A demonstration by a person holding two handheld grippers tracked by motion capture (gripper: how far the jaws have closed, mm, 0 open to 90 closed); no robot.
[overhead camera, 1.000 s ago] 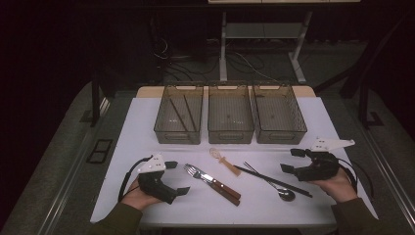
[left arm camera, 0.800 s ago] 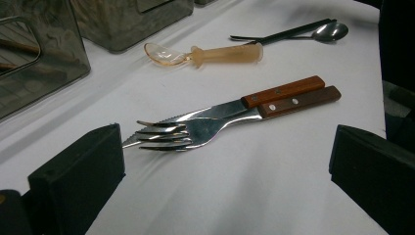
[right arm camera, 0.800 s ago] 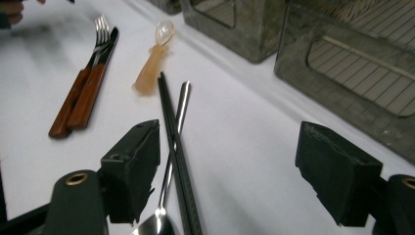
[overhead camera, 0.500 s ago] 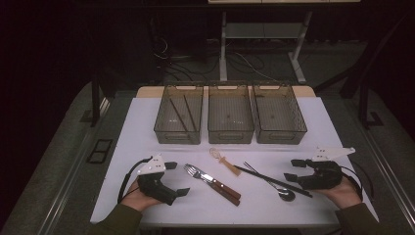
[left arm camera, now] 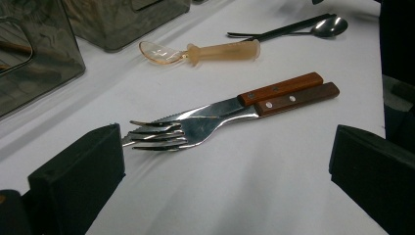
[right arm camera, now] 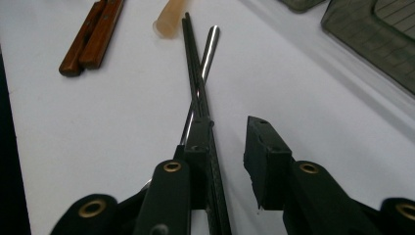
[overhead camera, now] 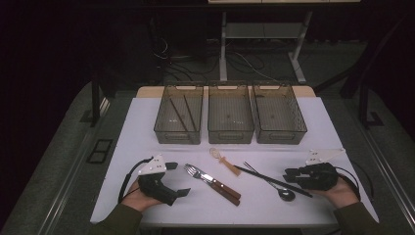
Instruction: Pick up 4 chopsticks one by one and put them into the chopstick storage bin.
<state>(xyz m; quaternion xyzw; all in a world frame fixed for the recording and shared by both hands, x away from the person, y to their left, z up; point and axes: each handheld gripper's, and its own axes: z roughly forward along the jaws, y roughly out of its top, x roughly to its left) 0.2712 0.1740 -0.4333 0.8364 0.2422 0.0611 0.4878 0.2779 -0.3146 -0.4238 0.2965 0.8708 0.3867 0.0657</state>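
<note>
We wear dark olive sleeves. Our left claw (overhead camera: 177,192) and right claw (overhead camera: 289,175) are black, each topped by a pale grey three-cornered plate and trailing a black cable. Brass-coloured rivets stud the right claw's arms; its pads are blocky.

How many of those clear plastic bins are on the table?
3, in a row at the far side: left bin holding chopsticks, middle bin, right bin.

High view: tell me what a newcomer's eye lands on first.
Three smoky bins line the white table's far side, the left one holding chopsticks. In front lie a wood-handled fork and knife, an amber spoon and black chopsticks across a metal spoon. The right gripper, jaws just closing, straddles those chopsticks; the left gripper rests open.
</note>
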